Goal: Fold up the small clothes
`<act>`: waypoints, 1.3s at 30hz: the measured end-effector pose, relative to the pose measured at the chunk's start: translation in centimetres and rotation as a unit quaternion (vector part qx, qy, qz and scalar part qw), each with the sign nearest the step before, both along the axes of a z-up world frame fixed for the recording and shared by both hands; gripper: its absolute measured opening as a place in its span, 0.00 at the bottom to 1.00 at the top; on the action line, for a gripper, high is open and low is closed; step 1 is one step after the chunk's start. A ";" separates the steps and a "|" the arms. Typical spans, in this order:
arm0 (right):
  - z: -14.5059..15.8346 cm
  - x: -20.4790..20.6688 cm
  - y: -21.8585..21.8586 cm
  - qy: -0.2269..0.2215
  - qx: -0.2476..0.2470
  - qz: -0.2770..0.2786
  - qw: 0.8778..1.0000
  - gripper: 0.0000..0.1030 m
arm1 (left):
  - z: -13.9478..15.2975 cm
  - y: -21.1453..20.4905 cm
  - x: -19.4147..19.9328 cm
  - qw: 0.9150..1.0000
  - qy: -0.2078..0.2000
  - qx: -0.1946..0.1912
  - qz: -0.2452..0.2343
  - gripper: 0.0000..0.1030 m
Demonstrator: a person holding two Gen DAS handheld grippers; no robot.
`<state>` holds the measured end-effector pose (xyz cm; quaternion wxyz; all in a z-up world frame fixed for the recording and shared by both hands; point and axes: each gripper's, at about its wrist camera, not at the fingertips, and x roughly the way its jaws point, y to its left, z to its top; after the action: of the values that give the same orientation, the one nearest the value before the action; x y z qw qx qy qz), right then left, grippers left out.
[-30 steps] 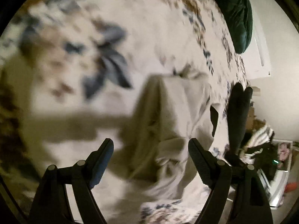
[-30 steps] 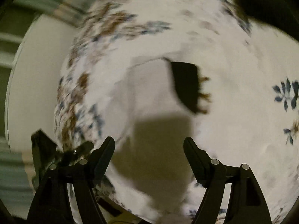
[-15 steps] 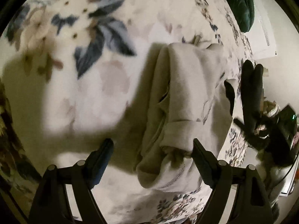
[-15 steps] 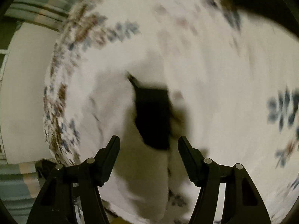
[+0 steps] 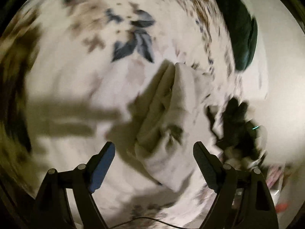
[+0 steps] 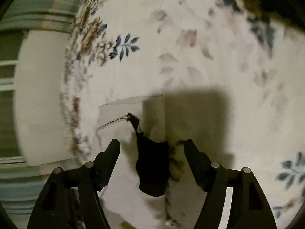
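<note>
Lying on the floral bedspread (image 5: 76, 80), a soft, creased beige garment (image 5: 171, 118)

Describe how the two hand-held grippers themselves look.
Both are matte black plastic. The left hand-held gripper has wedge-shaped fingers with blue pads and silver pivot pins. The right hand-held gripper has the same shape with black pads. No sleeves show.

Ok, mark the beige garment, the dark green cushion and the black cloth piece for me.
beige garment (image 5: 167, 133): left wrist view, middle of its folded body.
dark green cushion (image 5: 242, 36): left wrist view, its broad face.
black cloth piece (image 6: 152, 164): right wrist view, its centre.
</note>
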<state>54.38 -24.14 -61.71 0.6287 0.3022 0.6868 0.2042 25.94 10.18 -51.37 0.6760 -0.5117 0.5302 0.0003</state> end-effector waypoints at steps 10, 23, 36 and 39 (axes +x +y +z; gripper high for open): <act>-3.2 0.3 1.2 0.016 0.089 0.060 0.994 0.72 | -5.3 -8.9 -3.9 0.982 -0.033 -0.066 0.176 0.81; -3.3 0.5 4.9 -0.032 0.083 0.077 0.993 0.12 | -2.5 -8.1 -1.6 0.980 -0.067 0.060 0.177 0.28; -0.2 -12.3 -2.3 -0.044 0.093 -0.090 0.991 0.10 | -1.5 -2.7 4.6 0.993 -0.077 0.078 -0.048 0.27; -1.6 -14.4 -2.7 -0.028 0.114 -0.117 0.986 0.11 | -3.4 -1.1 5.4 0.995 -0.059 0.038 -0.074 0.43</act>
<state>39.98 -26.82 -63.35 0.6284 0.4447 0.6011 0.2147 31.32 9.07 -54.77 0.7233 -0.4442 0.5253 -0.0595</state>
